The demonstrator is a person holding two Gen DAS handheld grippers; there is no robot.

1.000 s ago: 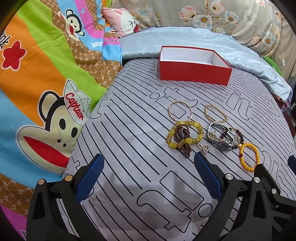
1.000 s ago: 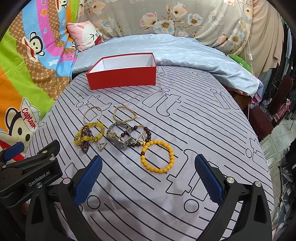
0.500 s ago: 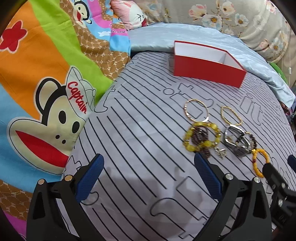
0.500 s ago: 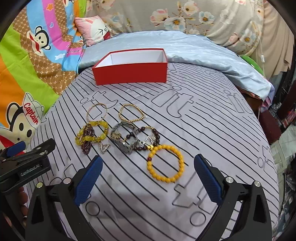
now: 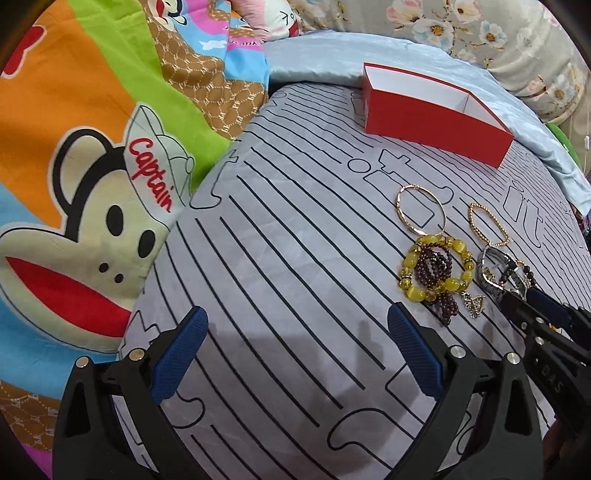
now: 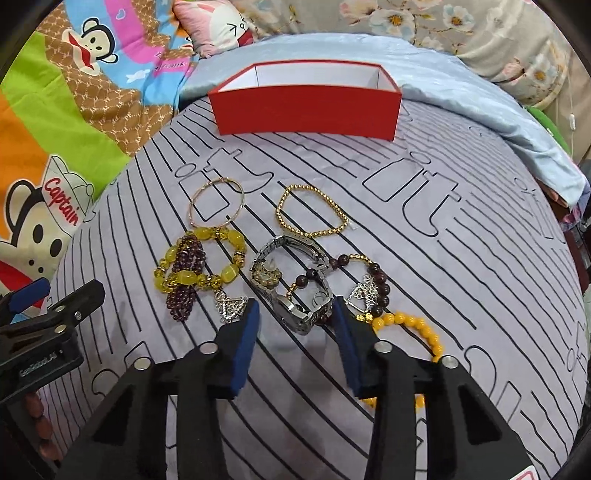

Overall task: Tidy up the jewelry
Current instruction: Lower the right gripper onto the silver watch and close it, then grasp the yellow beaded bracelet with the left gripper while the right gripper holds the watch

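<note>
An open red box [image 6: 306,107] with a white inside stands at the far side of the grey striped bed cover; it also shows in the left wrist view [image 5: 436,110]. Several bracelets lie in a cluster: a thin gold bangle [image 6: 217,203], a gold bead bracelet [image 6: 312,212], a yellow stone bracelet [image 6: 201,262], a silver watch [image 6: 295,284], a dark bead bracelet [image 6: 354,280] and an orange bead bracelet [image 6: 413,328]. My right gripper [image 6: 295,314] is partly closed, its jaws either side of the watch. My left gripper [image 5: 295,332] is open and empty, left of the cluster.
A bright cartoon monkey blanket [image 5: 92,184] lies to the left. A light blue quilt [image 6: 461,88] and floral pillows [image 6: 480,33] lie behind the box. The bed edge drops off at the right [image 6: 569,221].
My right gripper has moved forward and down to the watch and its jaws have narrowed. My left gripper has shifted left and stays open.
</note>
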